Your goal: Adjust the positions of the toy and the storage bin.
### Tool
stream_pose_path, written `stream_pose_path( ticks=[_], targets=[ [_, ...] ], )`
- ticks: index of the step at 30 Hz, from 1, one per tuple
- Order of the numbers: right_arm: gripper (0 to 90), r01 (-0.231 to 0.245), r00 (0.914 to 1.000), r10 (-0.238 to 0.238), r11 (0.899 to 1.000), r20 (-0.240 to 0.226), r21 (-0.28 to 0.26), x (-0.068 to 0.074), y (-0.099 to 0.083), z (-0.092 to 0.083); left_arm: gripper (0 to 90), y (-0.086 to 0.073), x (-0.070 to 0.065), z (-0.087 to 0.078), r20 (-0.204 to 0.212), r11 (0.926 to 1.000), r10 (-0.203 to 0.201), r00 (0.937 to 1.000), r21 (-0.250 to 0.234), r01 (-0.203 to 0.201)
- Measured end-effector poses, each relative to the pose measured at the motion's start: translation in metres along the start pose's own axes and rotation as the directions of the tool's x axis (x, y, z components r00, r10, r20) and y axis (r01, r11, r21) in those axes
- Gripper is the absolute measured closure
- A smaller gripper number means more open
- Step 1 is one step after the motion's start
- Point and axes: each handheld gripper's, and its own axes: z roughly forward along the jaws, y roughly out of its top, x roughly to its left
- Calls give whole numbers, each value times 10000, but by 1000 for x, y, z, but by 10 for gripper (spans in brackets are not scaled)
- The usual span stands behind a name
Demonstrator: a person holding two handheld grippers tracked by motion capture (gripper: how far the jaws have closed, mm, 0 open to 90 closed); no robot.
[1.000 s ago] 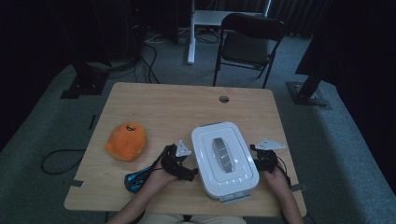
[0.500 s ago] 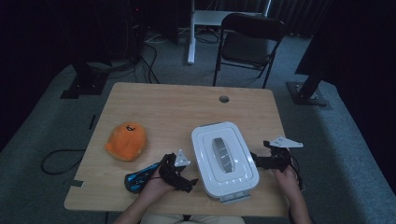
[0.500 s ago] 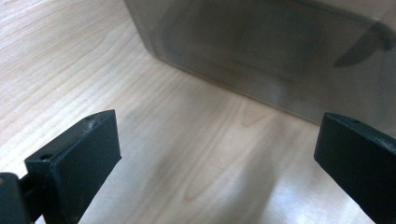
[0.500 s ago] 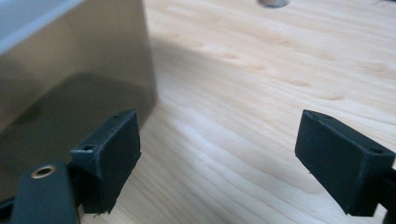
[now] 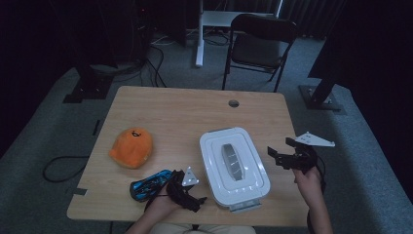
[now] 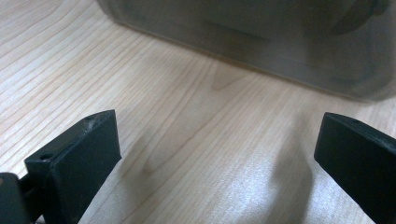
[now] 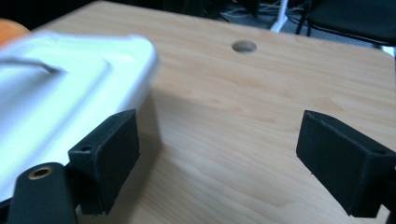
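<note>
Jaws of the right gripper (image 5: 276, 155) are standing spread with nothing between them, having just been opening, and the white lidded box (image 5: 234, 165) is lying just to their left on the table (image 5: 180, 112). The left gripper (image 5: 194, 201) is gaping too, empty, pointing at the box's near-left corner.

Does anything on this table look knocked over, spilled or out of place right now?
Nothing stands out. The white lidded box sits flat with its lid on, slightly skewed to the table edge. The orange plush toy and a blue object lie nearby. No spill or damage shows. Both grippers, left and right, hold nothing.
</note>
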Motion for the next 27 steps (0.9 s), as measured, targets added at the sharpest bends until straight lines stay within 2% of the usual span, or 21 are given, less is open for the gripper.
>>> stream_pose_path(
  ticks=[6,8,10,12,15,19,23,27],
  targets=[
    [127,-42,9991,17,9983,-421,-580,22,23,-13,10,0,-4,3,-320,9995,302,9990,114,-298],
    [124,203,9984,-241,9970,-510,-751,35,29,-18,10,0,-7,4,-251,9995,315,9992,65,-314],
    [121,415,9946,-484,9962,-913,-762,44,33,-20,10,0,-10,6,-270,9993,352,9990,111,-349],
    [121,537,9897,-618,9964,-1288,-654,54,36,-19,10,0,-11,9,-73,9999,159,9998,18,-158],
    [121,694,9799,-728,9973,-1855,-250,70,39,-15,10,1,-12,10,-95,9997,248,9996,-1,-248],
    [121,977,9687,-931,9952,-2301,84,90,37,-10,10,1,-11,10,-117,10000,98,9999,9,-97],
    [121,1459,9650,-1279,9873,-2287,632,111,31,-2,10,1,-12,11,-139,10000,61,9999,-8,-61],
    [181,1743,9714,-1577,9813,-1776,817,129,20,1,10,1,-12,10,-169,10000,31,9999,1,-31]
  ],
)
